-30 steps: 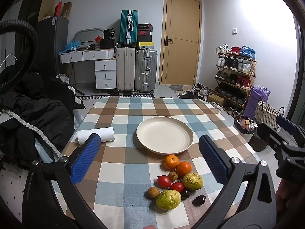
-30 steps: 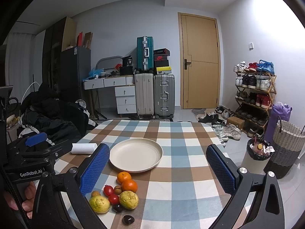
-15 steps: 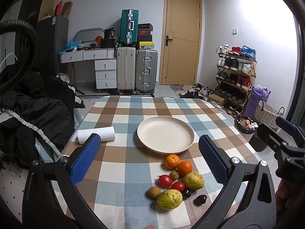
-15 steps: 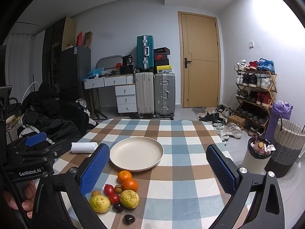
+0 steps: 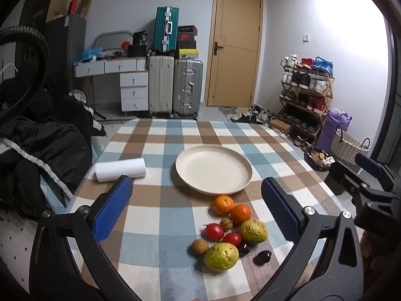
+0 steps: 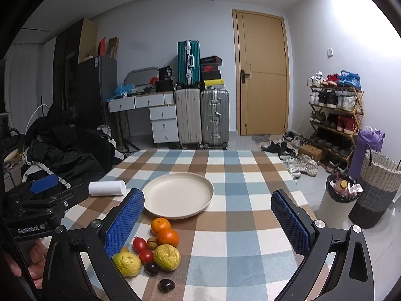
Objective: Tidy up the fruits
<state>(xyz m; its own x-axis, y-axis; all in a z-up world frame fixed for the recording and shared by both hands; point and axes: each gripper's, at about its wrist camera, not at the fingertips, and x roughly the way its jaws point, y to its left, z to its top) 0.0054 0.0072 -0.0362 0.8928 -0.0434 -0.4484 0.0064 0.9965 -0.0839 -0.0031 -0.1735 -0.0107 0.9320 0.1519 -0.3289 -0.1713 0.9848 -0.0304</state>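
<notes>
Checkered tablecloth [image 5: 160, 225] carries a cream plate [image 5: 213, 169], bare inside. Just in front sits the fruit cluster [image 5: 231, 230]: oranges, tomatoes, guavas, small dark pieces. Left gripper [image 5: 196, 210] and right gripper [image 6: 208, 222] hover spread wide, holding nothing.

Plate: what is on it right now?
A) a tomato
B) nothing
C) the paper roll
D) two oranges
B: the plate is bare; the oranges and tomatoes lie on the cloth in front of it, and the paper roll lies off to its left.
</notes>
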